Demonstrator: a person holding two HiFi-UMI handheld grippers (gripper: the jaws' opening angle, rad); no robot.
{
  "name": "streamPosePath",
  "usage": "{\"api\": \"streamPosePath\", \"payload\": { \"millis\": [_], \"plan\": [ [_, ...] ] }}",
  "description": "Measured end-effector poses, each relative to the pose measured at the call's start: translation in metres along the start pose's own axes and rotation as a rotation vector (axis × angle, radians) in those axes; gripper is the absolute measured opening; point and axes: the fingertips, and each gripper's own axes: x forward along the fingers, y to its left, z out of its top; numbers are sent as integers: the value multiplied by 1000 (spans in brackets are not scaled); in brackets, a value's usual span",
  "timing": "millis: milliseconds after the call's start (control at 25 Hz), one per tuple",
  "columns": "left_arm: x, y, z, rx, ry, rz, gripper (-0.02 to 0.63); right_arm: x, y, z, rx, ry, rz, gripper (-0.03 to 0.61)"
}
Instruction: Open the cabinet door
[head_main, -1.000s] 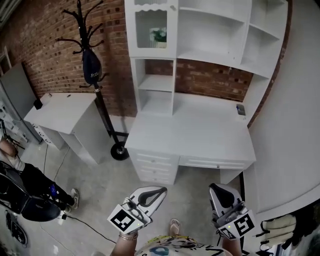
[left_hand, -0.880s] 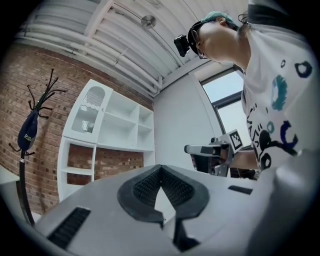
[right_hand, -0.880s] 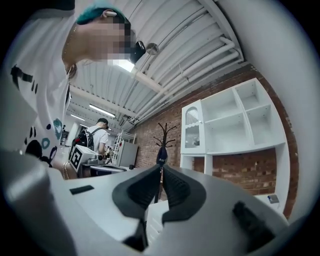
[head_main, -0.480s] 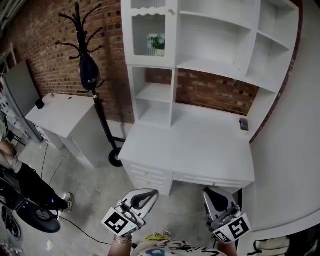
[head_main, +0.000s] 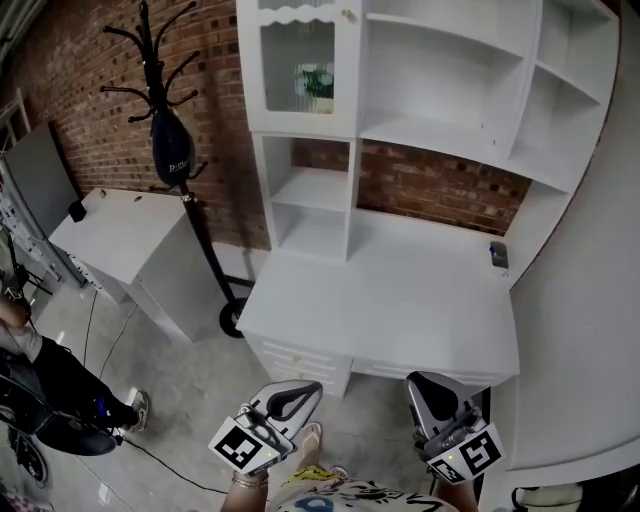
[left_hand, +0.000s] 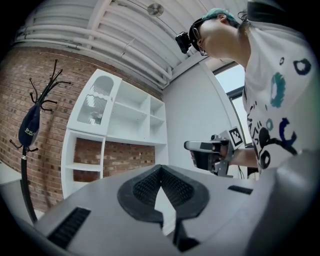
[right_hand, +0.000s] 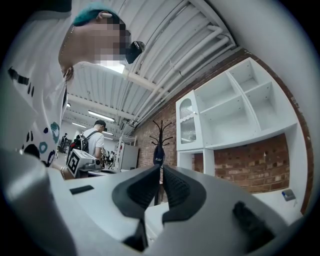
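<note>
Both grippers low, off the front edge of the bench (head_main: 400, 300), empty. Left gripper (head_main: 312, 387): jaws fully together, nothing between them. Right gripper (head_main: 418, 380): jaws closed too, only a hairline between the pads, nothing held.

Cabinet door (head_main: 303, 72) was shut. It was the glass-fronted one, high in the white shelf unit (head_main: 450, 90) above the bench's rear left corner and well apart from both grippers. A small knob (head_main: 349, 16) seemed to sit by its upper right corner, too small to be sure. Something green (head_main: 318, 82) showed behind the glass.

Risks as judged:
- Jaws closed on arrival. If not opened before contact, the tips would butt the knob or the frame instead of taking it.
- Glass pane. A long, high reach across the bench leaves little control, and a misjudged approach could strike the glass.
- Small knob. A shallow pinch could slip off once pulled, more so if the pull ran straight rather than along the door's arc. Hinge side could not be told.
- Coat stand (head_main: 165, 130), with a dark bag hung on it, stood just beside the unit's left side. A door swinging that way, or a wide left elbow, might catch it.
- Small dark object (head_main: 498, 255) near the bench's rear right corner. Low risk, clear of the likely path.
</note>
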Motion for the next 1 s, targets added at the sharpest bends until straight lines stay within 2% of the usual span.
{"api": "streamPosePath", "payload": {
  "millis": [160, 320, 440, 600, 760, 1000],
  "plan": [
    [21, 33, 3, 14, -14, -41, 14, 32, -15, -3, 3, 13, -7, 31],
    [42, 64, 11, 94, 1, -101, 14, 68, -35, -5, 11, 16, -27, 31],
    [55, 91, 18, 134, -2, -111, 14, 91, -50, -4, 15, 6, -56, 31],
    [65, 125, 23, 110, -33, -106, 14, 119, -62, -9, 24, 4, -70, 31],
    [71, 151, 19, 115, -26, -99, 14, 144, -73, -17, 41, 9, -84, 31],
    [75, 180, 16, 92, -27, -132, 14, 174, -79, -20, 45, 6, -100, 31]
  ]
}}
